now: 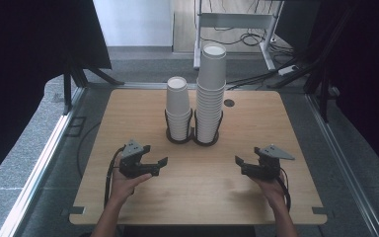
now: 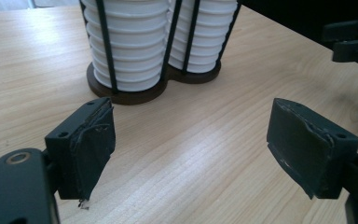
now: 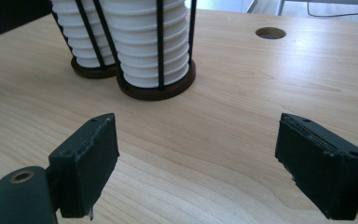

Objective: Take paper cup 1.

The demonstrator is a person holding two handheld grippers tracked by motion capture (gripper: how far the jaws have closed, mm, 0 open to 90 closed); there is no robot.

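Paper cup stacks [image 1: 197,101] in wire holder, table [image 1: 128,113], left gripper [image 1: 153,165] and right gripper [image 1: 244,165] fingers wide apart, empty.

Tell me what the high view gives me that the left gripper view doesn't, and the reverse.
High view adds: the cup tops, with the taller stack beside the shorter stack, the cable hole behind them, and the floor around the table.
Left gripper view adds: a close look at the left tongs, open with nothing between them, a frayed pad, and the holder base.
Both share: the wooden table, both stacks in the black wire holder, and the right tongs.
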